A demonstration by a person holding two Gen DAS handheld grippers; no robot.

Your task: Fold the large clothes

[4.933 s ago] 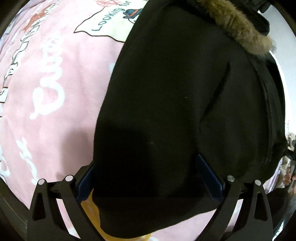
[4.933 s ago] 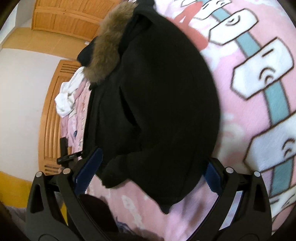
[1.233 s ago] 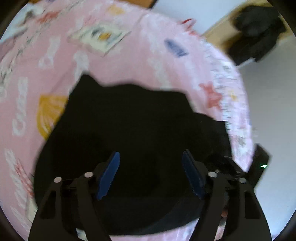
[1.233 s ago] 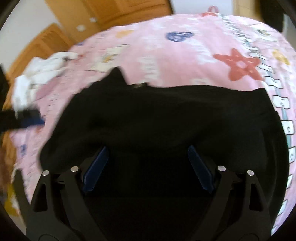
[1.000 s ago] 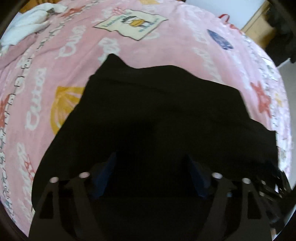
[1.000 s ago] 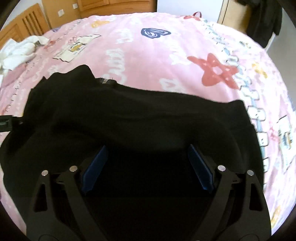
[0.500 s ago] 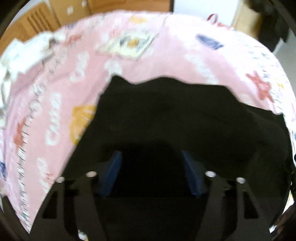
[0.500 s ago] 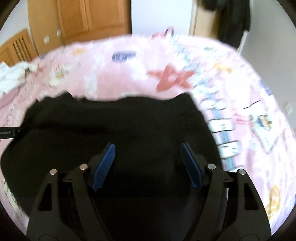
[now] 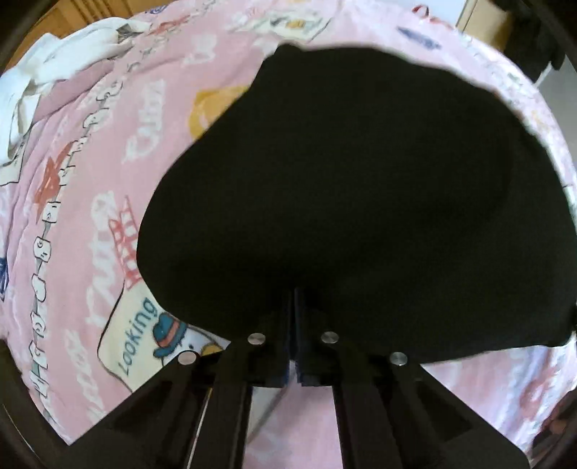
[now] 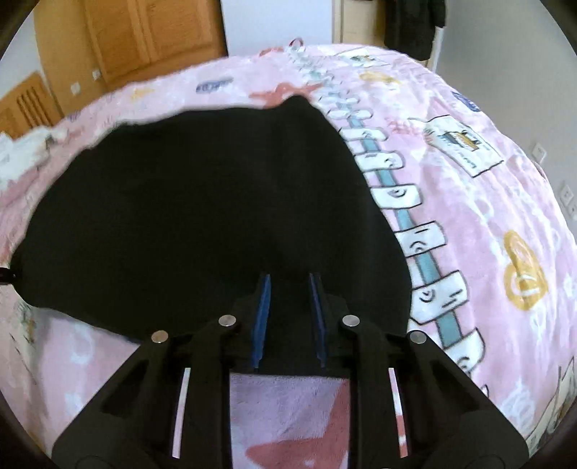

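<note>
the black coat [image 9: 360,187] lies spread on the pink blanket [image 9: 90,223], and everything here is told from the coat.

the left gripper [image 9: 293,299] is at the near edge of the coat. its two blue pads are pressed tight together, and the black cloth is pinched between them. the coat edge hangs a little over the gripper.

the right gripper [image 10: 288,288] is also at the near edge of the coat [image 10: 202,202]. its blue pads [image 10: 261,317] stand a little apart with a narrow gap. black cloth sits in the gap, but i cannot tell if the pads are really squeezing it.

to the left of the coat, far off on the blanket, lies a white cloth [image 9: 43,68]. just beside the near left edge of the coat is a picture patch with the word "looking" [image 9: 144,335] on it.

to the right of the coat runs a line of white and blue blocks [image 10: 407,223] printed on the blanket [image 10: 487,223]. it touches the coat's right edge. beyond the far side of the coat stands a wooden door [image 10: 144,39], and a dark jacket [image 10: 411,25] hangs by the wall.
</note>
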